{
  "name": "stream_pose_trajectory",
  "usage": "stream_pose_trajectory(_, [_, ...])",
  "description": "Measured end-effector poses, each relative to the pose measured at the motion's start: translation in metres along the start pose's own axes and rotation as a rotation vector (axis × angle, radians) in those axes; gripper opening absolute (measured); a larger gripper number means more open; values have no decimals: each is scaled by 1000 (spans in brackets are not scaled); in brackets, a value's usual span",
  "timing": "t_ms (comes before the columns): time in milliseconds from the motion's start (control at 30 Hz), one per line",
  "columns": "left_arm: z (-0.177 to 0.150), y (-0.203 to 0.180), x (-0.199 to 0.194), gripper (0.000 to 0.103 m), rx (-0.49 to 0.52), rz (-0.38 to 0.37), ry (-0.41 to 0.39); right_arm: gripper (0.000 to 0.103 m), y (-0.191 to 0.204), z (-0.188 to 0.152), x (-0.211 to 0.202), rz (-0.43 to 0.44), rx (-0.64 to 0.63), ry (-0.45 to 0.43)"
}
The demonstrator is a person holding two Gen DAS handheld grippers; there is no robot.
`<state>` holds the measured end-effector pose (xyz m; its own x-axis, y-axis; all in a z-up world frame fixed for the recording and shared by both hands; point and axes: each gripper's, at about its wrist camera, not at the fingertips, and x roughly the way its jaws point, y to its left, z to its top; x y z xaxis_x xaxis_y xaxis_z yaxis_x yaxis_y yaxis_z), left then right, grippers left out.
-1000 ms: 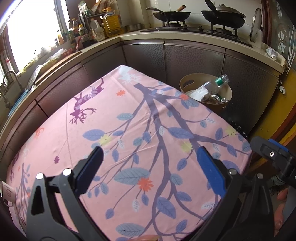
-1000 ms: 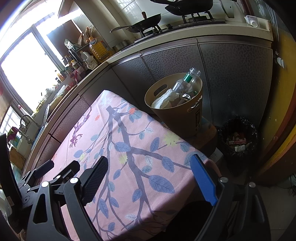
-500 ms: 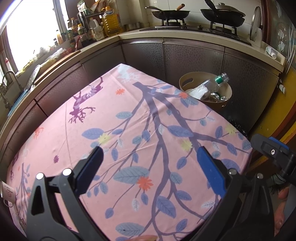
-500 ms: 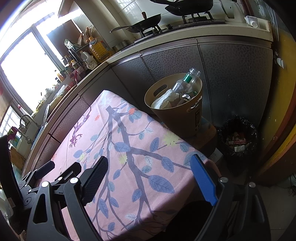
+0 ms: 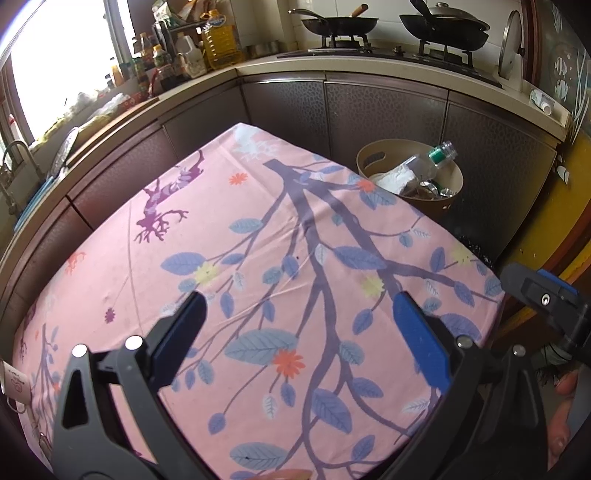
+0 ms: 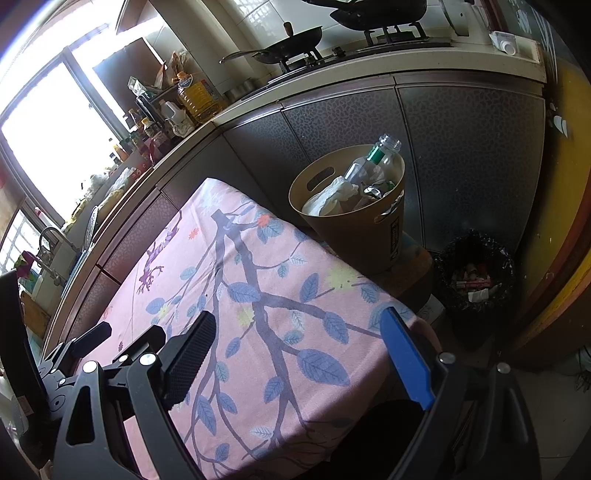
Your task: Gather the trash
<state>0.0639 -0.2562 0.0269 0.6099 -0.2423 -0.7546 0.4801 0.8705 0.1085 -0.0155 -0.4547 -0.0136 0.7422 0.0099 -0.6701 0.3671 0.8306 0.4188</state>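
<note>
A tan round bin (image 5: 373,158) (image 6: 351,236) stands beyond the far right corner of the table with the pink floral cloth (image 5: 258,236) (image 6: 236,280). It holds a clear plastic bottle with a green label (image 5: 424,162) (image 6: 373,162), white crumpled paper (image 6: 332,195) and foil scraps. My left gripper (image 5: 299,328) is open and empty above the cloth. My right gripper (image 6: 299,350) is open and empty over the table's right end. The right gripper's body shows in the left wrist view (image 5: 543,295).
Dark kitchen cabinets (image 5: 369,110) run behind the table, with a stove and pans (image 5: 439,26) on top and bottles (image 5: 218,40) near the window. A black-lined bin (image 6: 476,284) stands on the floor to the right. A sink tap (image 6: 51,240) is at the left.
The left wrist view has shifted slightly, the bin sitting a little higher in frame. Both grippers stay open and empty. The right wrist view is unchanged.
</note>
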Motion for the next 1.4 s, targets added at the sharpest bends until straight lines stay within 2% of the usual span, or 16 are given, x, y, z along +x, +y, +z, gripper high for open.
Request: stream_pose_trajectory(1400, [-6, -6, 4, 97, 15, -4, 13, 86, 4, 2, 2, -3, -2, 1])
